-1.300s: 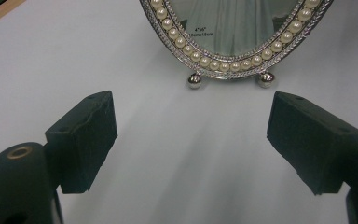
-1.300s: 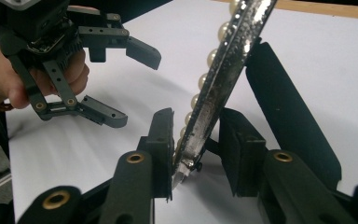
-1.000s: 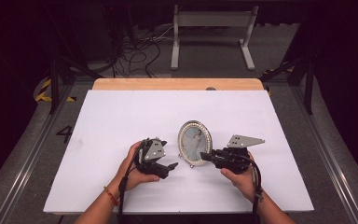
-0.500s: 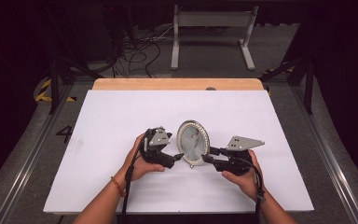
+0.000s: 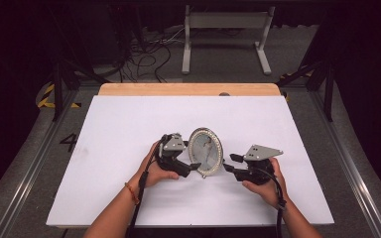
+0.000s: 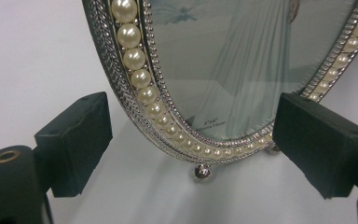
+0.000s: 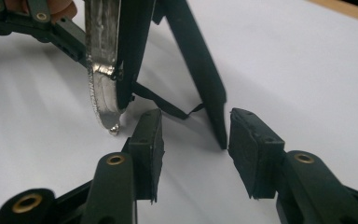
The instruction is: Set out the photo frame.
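Near the middle of the white table [image 5: 129, 129], a bit toward the person's edge, an oval picture frame [image 5: 206, 151] stands upright on its little ball feet, with a pearl-and-silver rim around the glass. The left gripper [image 5: 194, 166] sits at about 8 o'clock from the frame. In the left gripper view its jaws are spread wide on either side of the frame's lower rim [image 6: 168, 126], and the pads aren't touching it. Those jaws have just been opening a touch more. The right gripper [image 5: 229, 163] is at roughly 4 o'clock, just beside the frame. Its jaws have just been opening too, and they sit apart with the frame's black easel leg [image 7: 200, 65] in front of them, nothing pinched between them.
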`<state>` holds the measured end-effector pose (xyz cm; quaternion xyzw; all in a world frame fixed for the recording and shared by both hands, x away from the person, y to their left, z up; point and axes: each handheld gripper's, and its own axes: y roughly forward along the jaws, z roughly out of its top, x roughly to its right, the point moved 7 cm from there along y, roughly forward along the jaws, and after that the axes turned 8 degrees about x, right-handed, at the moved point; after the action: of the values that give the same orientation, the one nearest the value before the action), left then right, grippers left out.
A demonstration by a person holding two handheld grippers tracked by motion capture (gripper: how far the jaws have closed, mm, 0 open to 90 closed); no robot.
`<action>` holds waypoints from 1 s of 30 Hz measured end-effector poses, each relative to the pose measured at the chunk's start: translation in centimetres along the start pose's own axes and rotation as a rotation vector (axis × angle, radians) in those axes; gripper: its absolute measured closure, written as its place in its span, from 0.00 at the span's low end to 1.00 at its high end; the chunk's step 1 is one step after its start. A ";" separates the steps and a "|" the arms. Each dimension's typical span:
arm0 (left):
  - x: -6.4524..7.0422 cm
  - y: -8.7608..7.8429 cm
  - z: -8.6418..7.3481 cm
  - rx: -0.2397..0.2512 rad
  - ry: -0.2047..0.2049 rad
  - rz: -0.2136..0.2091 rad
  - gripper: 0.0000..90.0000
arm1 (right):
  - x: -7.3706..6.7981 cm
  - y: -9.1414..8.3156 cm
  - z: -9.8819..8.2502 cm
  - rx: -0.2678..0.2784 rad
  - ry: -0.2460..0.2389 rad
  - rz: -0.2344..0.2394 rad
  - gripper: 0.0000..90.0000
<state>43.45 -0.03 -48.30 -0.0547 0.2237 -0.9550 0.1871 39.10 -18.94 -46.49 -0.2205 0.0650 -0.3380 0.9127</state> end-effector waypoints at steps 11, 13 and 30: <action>0.6 0.6 -0.2 -0.028 0.025 -0.030 0.21 | 0.8 2.6 -0.8 -0.033 -0.022 -0.123 0.73; 0.5 0.4 -0.3 -0.024 0.012 -0.032 0.22 | 1.1 2.5 -0.8 -0.028 -0.029 -0.141 0.75; 1.0 -0.1 -0.4 -0.050 0.027 -0.061 0.28 | 2.0 3.3 -1.2 -0.056 -0.037 -0.199 0.82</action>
<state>42.45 -0.17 -48.62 -0.0531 0.2484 -0.9550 0.1533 42.26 -18.45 -49.00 -0.2574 0.0355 -0.4210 0.8691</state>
